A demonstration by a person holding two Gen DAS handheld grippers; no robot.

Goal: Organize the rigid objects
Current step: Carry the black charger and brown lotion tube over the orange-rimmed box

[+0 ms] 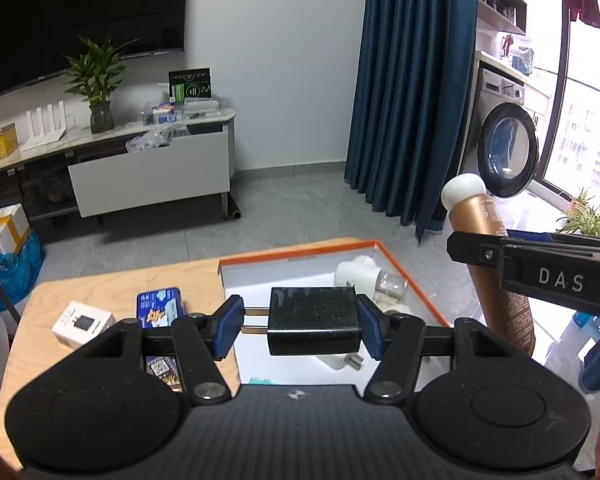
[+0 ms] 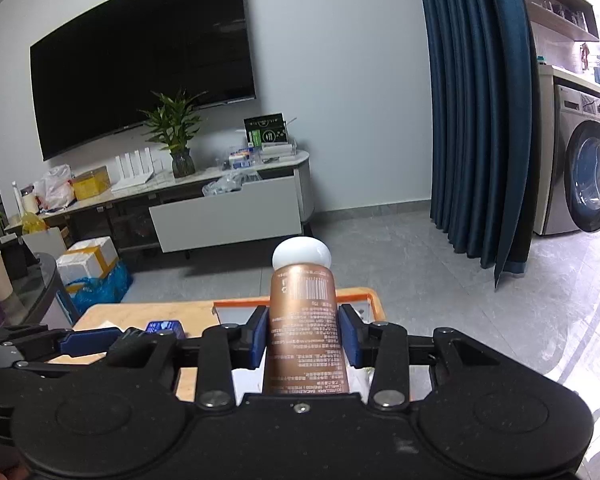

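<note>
Now the left claw (image 1: 300, 326) squeezes a hard black plastic charger block (image 1: 313, 320) by its flat sides; the right claw (image 2: 303, 342) hugs a smooth, probably slippery, copper-coloured tube with a white cap (image 2: 304, 320) around its middle.

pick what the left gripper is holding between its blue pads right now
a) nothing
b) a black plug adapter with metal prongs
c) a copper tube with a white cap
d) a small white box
b: in the left wrist view the left gripper has its blue pads pressed on both sides of the black plug adapter, prongs pointing left, above the orange-rimmed white tray.
</note>
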